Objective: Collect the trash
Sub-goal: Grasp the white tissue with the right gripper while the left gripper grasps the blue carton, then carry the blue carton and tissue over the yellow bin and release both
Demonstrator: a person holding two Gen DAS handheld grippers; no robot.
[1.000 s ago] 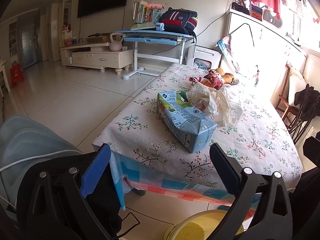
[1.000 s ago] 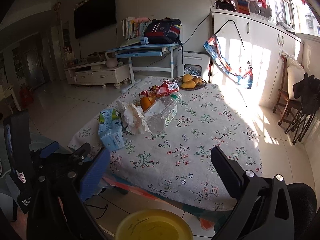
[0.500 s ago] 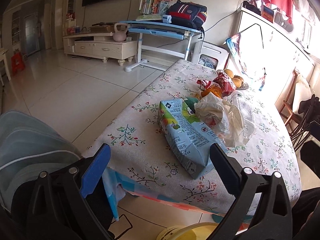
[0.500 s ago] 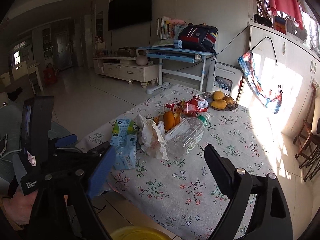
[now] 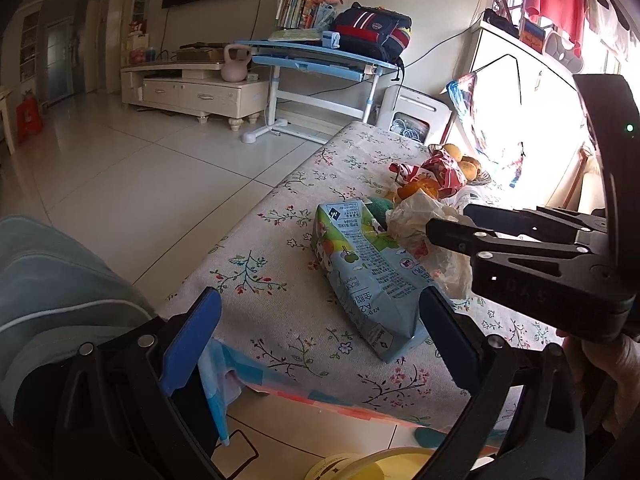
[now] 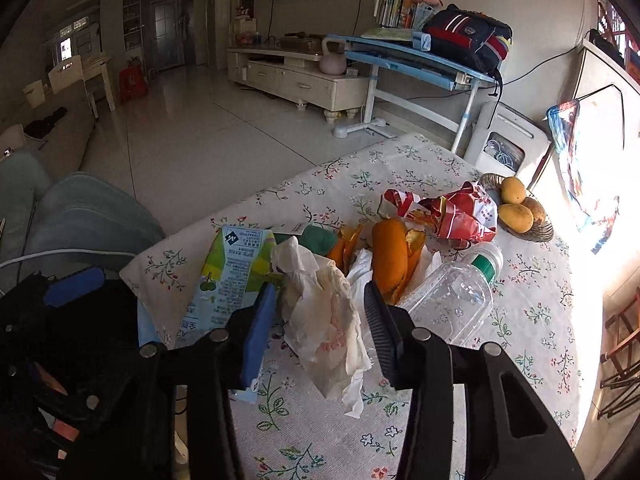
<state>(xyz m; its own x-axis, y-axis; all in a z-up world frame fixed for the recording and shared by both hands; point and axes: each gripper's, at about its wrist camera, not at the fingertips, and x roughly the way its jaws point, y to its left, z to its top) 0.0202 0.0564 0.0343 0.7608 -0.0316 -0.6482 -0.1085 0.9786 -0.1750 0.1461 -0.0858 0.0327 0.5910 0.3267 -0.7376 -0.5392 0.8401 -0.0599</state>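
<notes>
Trash lies on the floral tablecloth [image 6: 528, 320]: a light blue drink carton [image 5: 368, 276] on its side, a crumpled white plastic bag [image 6: 324, 316], orange peels [image 6: 390, 256], a clear plastic bottle [image 6: 452, 300] and a red snack wrapper [image 6: 456, 212]. My right gripper [image 6: 320, 320] is open, its jaws on either side of the white bag, not closed on it. It also shows in the left wrist view [image 5: 520, 248]. My left gripper [image 5: 316, 332] is open and empty, in front of the carton near the table's front edge.
A basket of mangoes [image 6: 520, 212] sits at the table's far right. A yellow bin [image 5: 380, 466] stands on the floor below the table edge. A blue desk [image 5: 320, 60], TV cabinet [image 5: 192, 88] and tiled floor lie beyond. A chair [image 6: 624, 340] is at right.
Both grippers have moved forward toward the table. The right gripper has come down over the white bag and its jaws have narrowed around it.
</notes>
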